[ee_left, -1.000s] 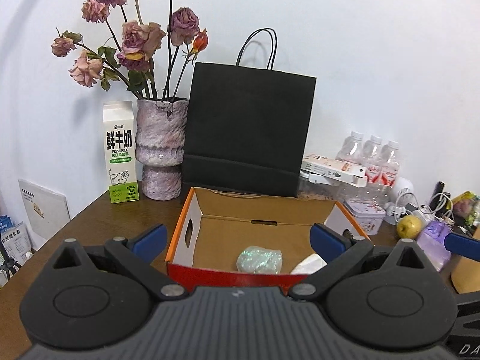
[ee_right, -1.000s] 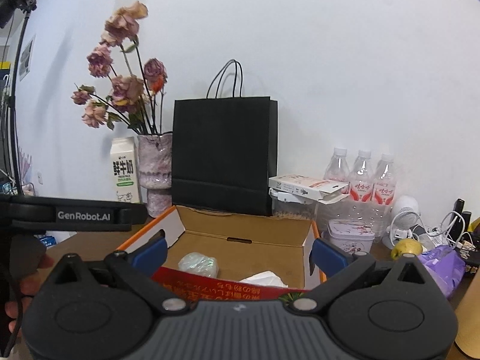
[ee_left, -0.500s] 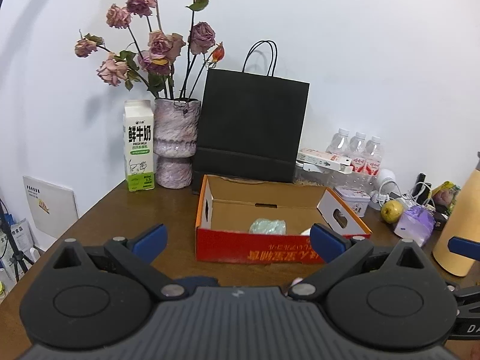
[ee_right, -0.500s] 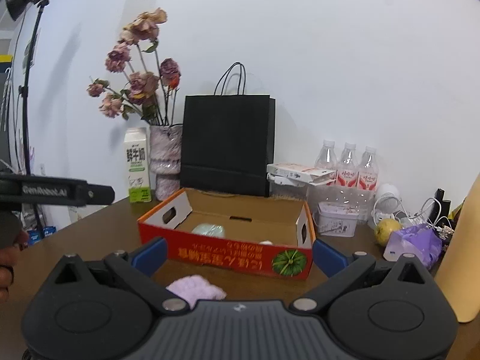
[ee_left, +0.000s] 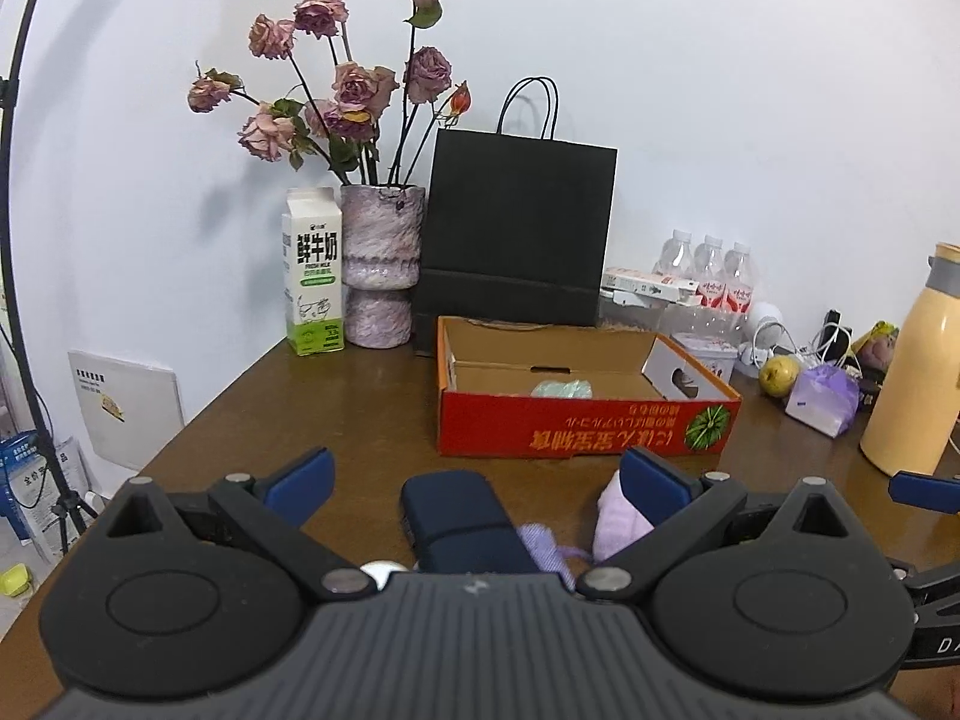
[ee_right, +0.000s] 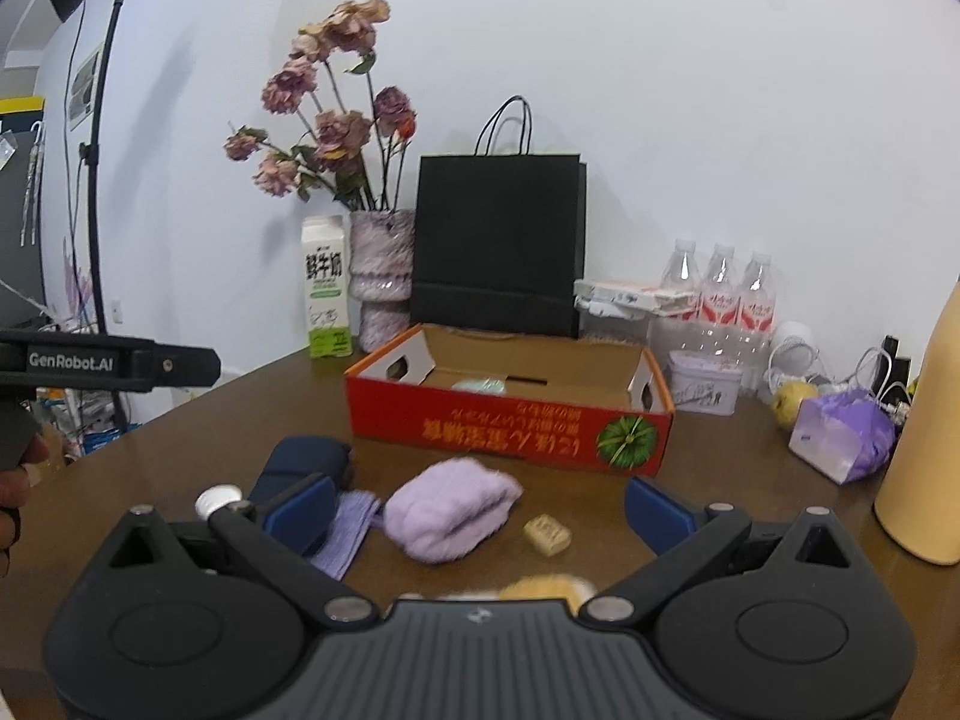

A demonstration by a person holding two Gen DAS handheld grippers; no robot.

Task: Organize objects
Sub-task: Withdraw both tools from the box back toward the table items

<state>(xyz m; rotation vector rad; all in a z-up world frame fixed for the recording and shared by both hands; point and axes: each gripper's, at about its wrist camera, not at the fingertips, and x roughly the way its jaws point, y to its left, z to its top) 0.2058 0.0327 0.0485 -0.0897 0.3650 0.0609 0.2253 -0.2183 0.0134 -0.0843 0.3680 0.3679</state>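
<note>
Blue-padded jaws of the left gripper [ee_left: 474, 483] and right gripper [ee_right: 477, 510] are gaping wide, gripping nothing. Between them, low in frame, a lilac sock [ee_right: 450, 507] is lying before the red box [ee_right: 510, 423] at centre.

table [ee_right: 180, 444]: brown wood | ahead of claw: red box [ee_right: 510, 426] | just ahead: lilac sock [ee_right: 450, 507], navy roll [ee_right: 306, 468] | right: yellow flask [ee_right: 924, 450]

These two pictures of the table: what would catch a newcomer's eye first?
Probably the open red cardboard box at the table's middle, with a tall black paper bag standing behind it. Left of the bag, dried pink roses rise from a mottled vase. Nearer the camera, a fluffy lilac sock lies before the box.
</note>
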